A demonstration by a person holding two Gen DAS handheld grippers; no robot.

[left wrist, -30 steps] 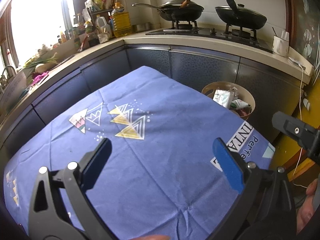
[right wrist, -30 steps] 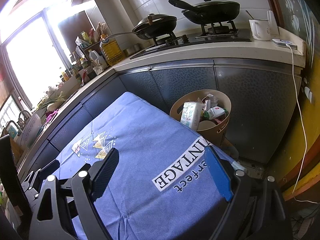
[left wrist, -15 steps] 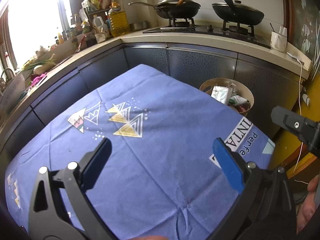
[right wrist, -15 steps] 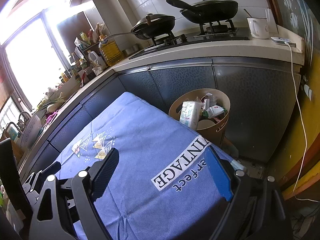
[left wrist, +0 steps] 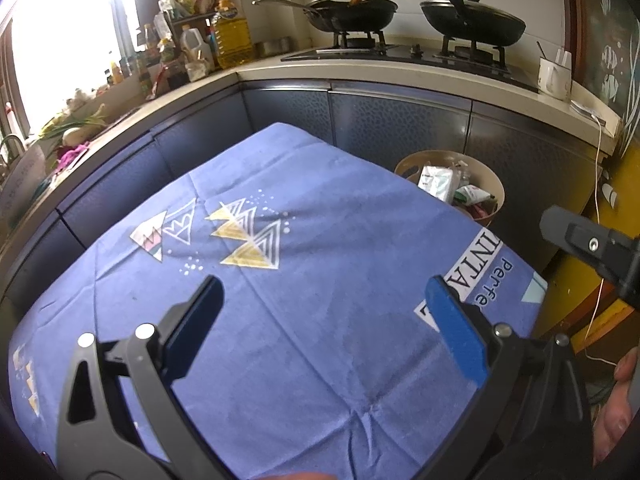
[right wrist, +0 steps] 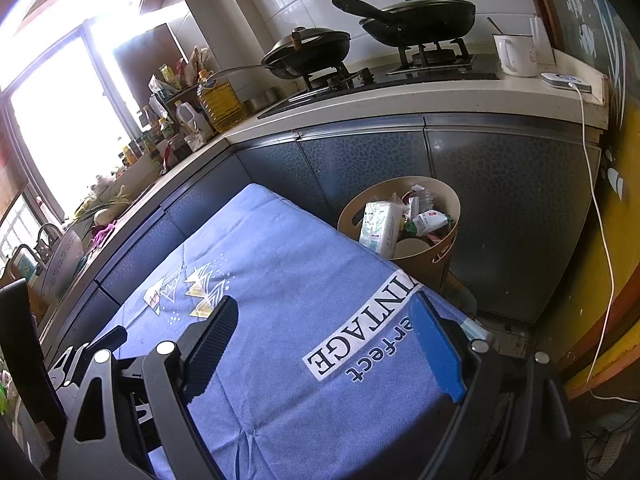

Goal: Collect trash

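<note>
Findings, current moment vs. the earlier views: nothing of substance has changed. Both my tools sit where they were, and the blue tablecloth (left wrist: pixel 320 320) carries the same printed triangles and lettering — no loose item on it that I can see. Judgement: the collecting looks finished, or I'm in a pause; no trash left on the tabletop to go after.

Trash location: it sits in the tan bin (right wrist: pixel 438 258) on the floor, off the tabletop's far right corner, against the dark cabinet fronts (right wrist: pixel 360 160). White packets (right wrist: pixel 380 226) and wrappers stand up above its rim. Bin appears fairly full.

Tool state:
- Left gripper (left wrist: pixel 328 322): released, jaws spread wide, nothing between the blue pads, only cloth visible below.
- Right gripper (right wrist: pixel 326 344): likewise released and empty, jaws wide apart.

Pose: both tools held above the near edge of the tabletop, angled downward and fwd toward the far side. Right tool's view takes in the bin directly; part of the right tool shows at the right edge of the left view. Part of my hand (left wrist: pixel 614 404) shows at the lower right of the left view, gripping behind the tool.

Counter beyond — pans (left wrist: pixel 352 12) on the stove, bottles by the window — not part of this job as far as I can tell.
</note>
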